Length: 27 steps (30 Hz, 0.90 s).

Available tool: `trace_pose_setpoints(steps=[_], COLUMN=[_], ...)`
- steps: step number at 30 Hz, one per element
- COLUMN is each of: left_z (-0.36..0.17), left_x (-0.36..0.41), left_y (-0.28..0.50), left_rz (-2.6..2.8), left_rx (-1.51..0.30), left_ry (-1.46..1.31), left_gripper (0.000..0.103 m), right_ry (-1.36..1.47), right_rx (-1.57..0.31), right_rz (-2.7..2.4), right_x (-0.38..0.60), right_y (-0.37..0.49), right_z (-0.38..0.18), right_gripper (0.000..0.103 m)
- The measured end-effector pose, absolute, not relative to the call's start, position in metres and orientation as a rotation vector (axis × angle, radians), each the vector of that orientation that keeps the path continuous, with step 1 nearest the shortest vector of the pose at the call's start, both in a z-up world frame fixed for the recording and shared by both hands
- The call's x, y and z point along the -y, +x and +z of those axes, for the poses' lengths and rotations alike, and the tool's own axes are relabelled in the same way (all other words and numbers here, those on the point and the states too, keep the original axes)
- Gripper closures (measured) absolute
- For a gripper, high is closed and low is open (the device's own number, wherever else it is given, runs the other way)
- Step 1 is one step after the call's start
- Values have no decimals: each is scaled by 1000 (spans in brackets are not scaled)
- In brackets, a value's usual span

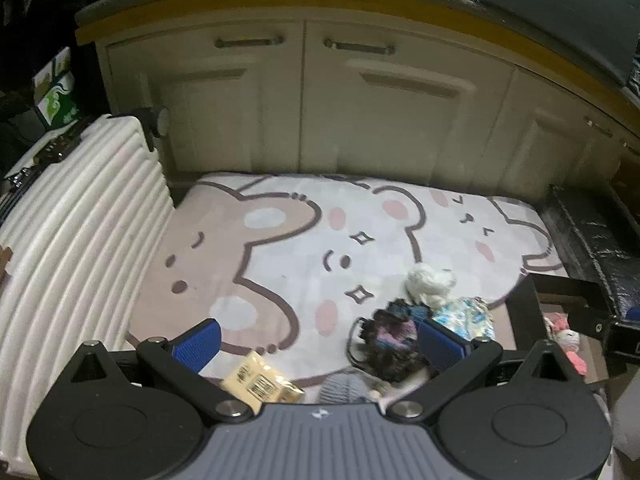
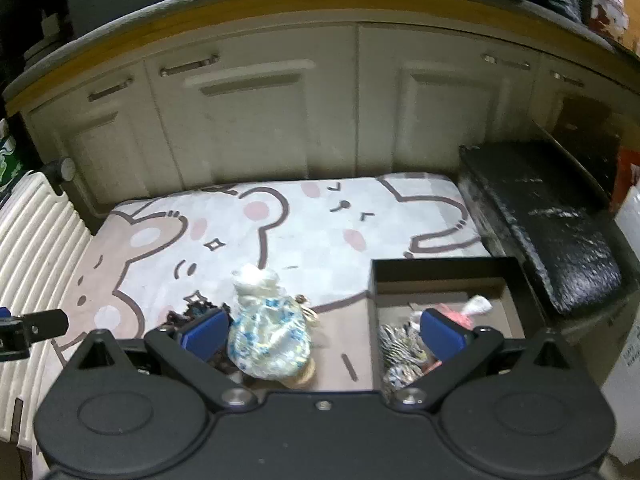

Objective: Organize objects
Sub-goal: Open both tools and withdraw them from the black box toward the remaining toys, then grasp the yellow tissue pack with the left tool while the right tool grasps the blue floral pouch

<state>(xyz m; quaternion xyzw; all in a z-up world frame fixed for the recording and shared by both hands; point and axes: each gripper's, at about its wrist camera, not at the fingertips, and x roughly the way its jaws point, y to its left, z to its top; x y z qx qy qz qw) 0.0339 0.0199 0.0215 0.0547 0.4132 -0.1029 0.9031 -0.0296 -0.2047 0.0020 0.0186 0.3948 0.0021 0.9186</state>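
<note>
We hold both grippers above a pale plush rug printed with cartoon bears (image 1: 280,240), which lies on the floor in front of cream cabinet doors (image 1: 304,96).

Our left gripper (image 1: 318,340) hovers with its blue-padded jaws spread wide and nothing between them. Below it, in the left wrist view, a yellow packet with dark print (image 1: 262,382) lies on the rug beside a grey knitted item (image 1: 344,388). Just right of centre sits a dark, multicoloured drawstring pouch with a black cord (image 1: 390,336), touching the inner side of the right finger (image 1: 440,340). Behind it are a white fluffy bundle (image 1: 430,282) and a pale pouch patterned in blue flowers (image 1: 466,316), all close together.

Our right gripper (image 2: 324,332) is also wide open and holds nothing. The blue-flowered pouch (image 2: 270,340) stands upright between its fingers, nearer the left one, with its white gathered top (image 2: 256,278) above. The dark pouch (image 2: 192,306) peeks out behind the left finger.

To the right, an open dark cardboard box with a brown interior (image 2: 440,270) rests on the rug. Inside it we see a zebra-striped item (image 2: 400,348), something pink (image 2: 454,314) and a white tuft (image 2: 478,306). A ribbed white suitcase (image 1: 76,240) stands at the left, and a black textured case (image 2: 540,220) lies at the right.
</note>
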Motion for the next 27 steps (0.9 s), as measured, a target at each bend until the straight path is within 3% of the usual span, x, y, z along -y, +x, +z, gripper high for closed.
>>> trace_pose_setpoints(steps=[11, 27], left_z=[12, -33], left_x=[-62, -83], left_y=[53, 88], left_rz=[-109, 0], left_rx=[-826, -972], left_ry=[82, 4], left_gripper=[0, 0], right_ry=[-52, 15], right_rx=[-804, -863], right_rz=[11, 57], right_x=[171, 152], right_y=[-3, 32], right_z=[3, -32], right_gripper=[0, 0])
